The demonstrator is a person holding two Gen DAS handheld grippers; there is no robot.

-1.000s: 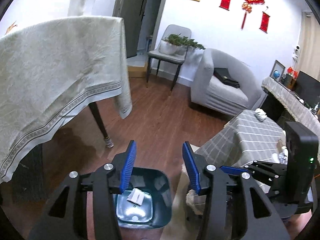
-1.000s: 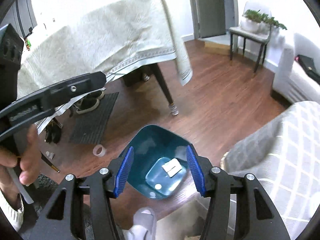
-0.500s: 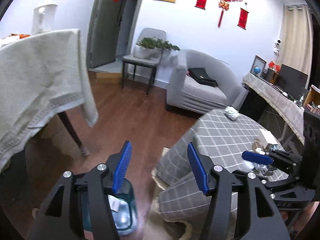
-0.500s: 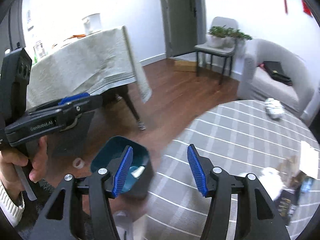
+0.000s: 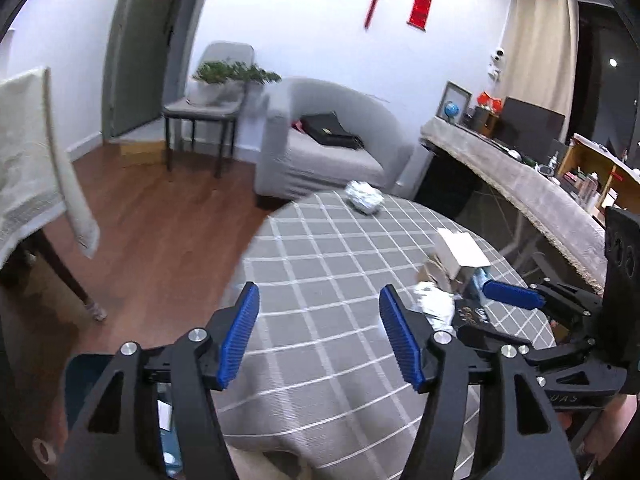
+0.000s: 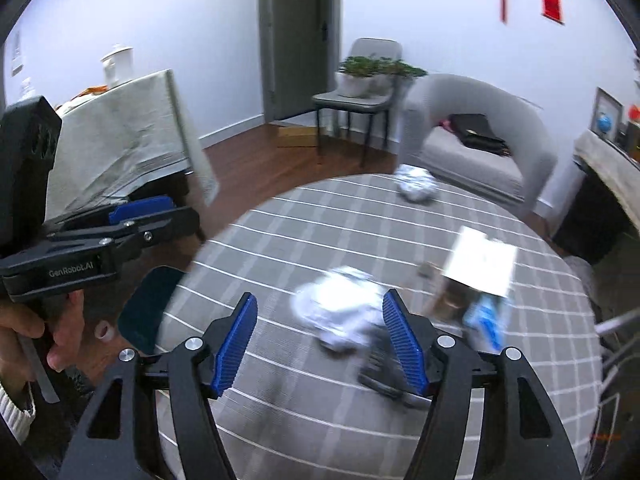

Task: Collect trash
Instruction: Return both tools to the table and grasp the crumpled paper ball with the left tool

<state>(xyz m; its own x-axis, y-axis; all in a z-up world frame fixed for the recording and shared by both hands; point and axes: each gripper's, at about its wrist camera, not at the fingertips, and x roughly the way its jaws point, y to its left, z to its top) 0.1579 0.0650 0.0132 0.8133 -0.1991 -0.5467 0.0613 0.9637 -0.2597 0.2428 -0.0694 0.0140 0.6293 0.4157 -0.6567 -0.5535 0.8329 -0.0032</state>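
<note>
A round table with a grey checked cloth (image 5: 320,272) (image 6: 280,240) carries the trash. A crumpled white wad (image 6: 340,312) (image 5: 434,304) lies near the middle, beside a small open carton (image 6: 480,268) (image 5: 460,256), a blue wrapper (image 6: 486,320) and a dark packet (image 5: 470,316). A crumpled foil ball (image 5: 364,198) (image 6: 416,188) sits at the far edge. The teal bin (image 6: 148,308) (image 5: 84,384) stands on the floor left of the table. My left gripper (image 5: 320,340) is open and empty over the near table edge. My right gripper (image 6: 318,340) is open and empty just short of the white wad.
A grey armchair (image 5: 320,148) with a black bag stands behind the table. A chair with a plant (image 5: 208,100) is by the door. A cloth-covered dining table (image 6: 120,140) stands at left. A long counter (image 5: 520,184) runs along the right.
Both grippers have swung up and right, away from the bin on the floor to over the checked table. Both stay open and empty.
</note>
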